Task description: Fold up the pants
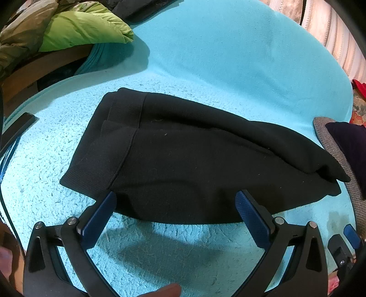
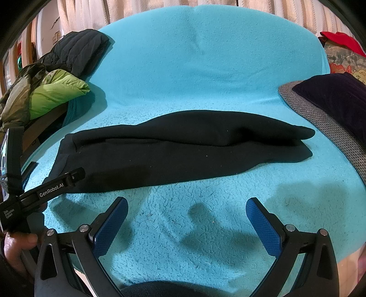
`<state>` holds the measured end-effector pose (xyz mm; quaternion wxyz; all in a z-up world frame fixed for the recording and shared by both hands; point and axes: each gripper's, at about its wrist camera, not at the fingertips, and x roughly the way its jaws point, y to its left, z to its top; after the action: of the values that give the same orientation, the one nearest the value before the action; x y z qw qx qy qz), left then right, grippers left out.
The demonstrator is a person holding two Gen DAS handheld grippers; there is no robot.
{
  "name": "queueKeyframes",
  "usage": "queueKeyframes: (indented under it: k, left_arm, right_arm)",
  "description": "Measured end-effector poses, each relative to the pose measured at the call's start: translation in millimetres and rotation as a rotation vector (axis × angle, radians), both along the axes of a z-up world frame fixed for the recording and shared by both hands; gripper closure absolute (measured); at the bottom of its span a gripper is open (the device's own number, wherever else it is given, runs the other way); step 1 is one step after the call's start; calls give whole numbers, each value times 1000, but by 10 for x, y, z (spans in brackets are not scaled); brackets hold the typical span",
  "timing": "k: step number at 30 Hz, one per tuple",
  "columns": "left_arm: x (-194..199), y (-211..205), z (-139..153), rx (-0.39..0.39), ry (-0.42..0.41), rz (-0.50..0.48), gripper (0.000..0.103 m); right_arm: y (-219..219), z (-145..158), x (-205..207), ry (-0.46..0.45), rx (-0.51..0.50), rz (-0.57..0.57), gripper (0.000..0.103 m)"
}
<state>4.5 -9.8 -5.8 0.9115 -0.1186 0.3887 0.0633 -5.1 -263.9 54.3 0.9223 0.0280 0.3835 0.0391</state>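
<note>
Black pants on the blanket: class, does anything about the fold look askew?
Yes. The black pants lie folded lengthwise on the turquoise blanket, but the upper layer is offset from the lower one, so the right-hand ends do not line up.

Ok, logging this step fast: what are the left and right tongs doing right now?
Left tongs: open, holding nothing, tips at the near edge of the black pants.
Right tongs: open, empty, over the turquoise blanket, short of the pants.

This looks like a home, probably a bedroom. A turquoise fleece blanket (image 2: 205, 57) covers a bed-like surface, jackets (image 2: 57, 75) are heaped at ten o'clock, cushions (image 2: 334, 96) lie at three o'clock, and pale curtains (image 2: 141, 9) hang at twelve.
</note>
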Motion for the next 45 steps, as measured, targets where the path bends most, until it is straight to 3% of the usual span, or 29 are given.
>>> queueKeyframes:
  k: [7,11,16,19,21,23,25,27,30,33,35,41,45]
  left_arm:
    - [1,27,10,-27,-5,-20,0]
    - [17,5,-35,-110,-6,-101,0]
    - [-56,-29,-9,-190,-62,-177,0]
    - [-135,-49,83,-176,-110,-194,0]
    - [-185,47,196,-213,-150,-203,0]
    - [-181,284,324,-310,-183,-258,0]
    - [-178,590,447,-328,-198,-236,0]
    - [-101,994,486,-340,-183,-183,0]
    - [69,1644,222,-563,-82,-109,0]
    - [117,1927,-126,-723,-7,-47,0]
    - [100,1915,-204,-725,-7,-46,0]
    - [171,1522,-129,-751,54,-189,0]
    - [167,1621,-154,-908,76,-158,0]
  right_arm:
    - [3,5,5,0,-1,0,0]
    - [4,5,10,1,-1,0,0]
    - [-7,1,-3,-1,3,0,0]
    - [-28,-29,-15,-1,12,3,0]
    - [-41,-33,-20,-2,20,4,0]
    - [-50,-25,-22,-3,30,5,0]
    - [-59,-19,-25,-6,41,7,0]
    - [-67,-19,-24,-5,53,12,0]
    - [-88,-16,-17,-6,70,13,0]
    - [-101,-11,-3,-1,84,17,0]
    - [-114,-13,6,4,92,20,0]
    - [-111,-4,19,9,95,23,0]
    - [-124,-7,27,12,100,20,0]
